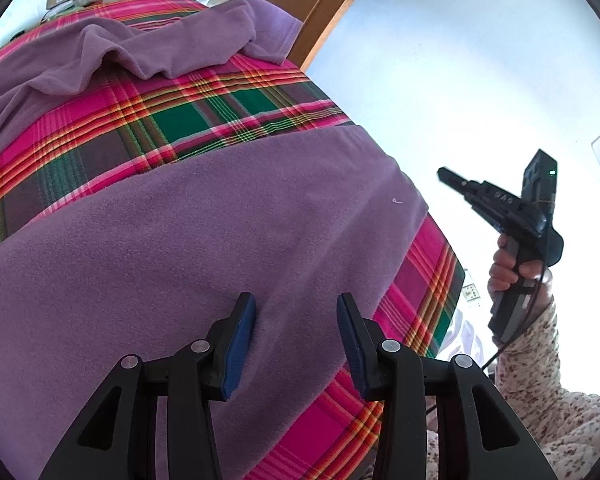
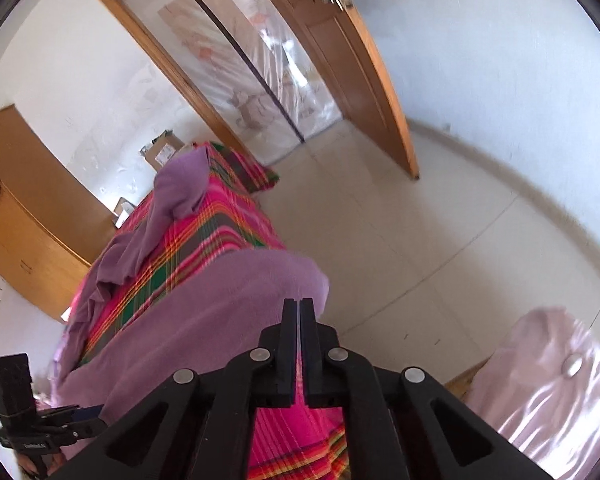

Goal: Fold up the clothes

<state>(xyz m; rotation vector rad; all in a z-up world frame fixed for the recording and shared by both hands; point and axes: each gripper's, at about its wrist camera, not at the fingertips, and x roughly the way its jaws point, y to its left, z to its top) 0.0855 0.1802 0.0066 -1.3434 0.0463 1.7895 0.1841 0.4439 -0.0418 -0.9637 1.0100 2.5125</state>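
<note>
The left gripper (image 1: 296, 344) tilts downward over the purple fleece garment (image 1: 188, 248), its blue-padded jaws about half apart with nothing between them. The right gripper (image 2: 299, 344) is raised off the bed's side in a hand (image 1: 508, 268) with a floral sleeve (image 1: 540, 360) — its jaws are pressed together, empty, pointing down past the garment's corner. The fleece lies across the plaid bedspread (image 1: 204, 116): one broad smooth flat panel near the grippers, the rest rumpled further back.
</note>
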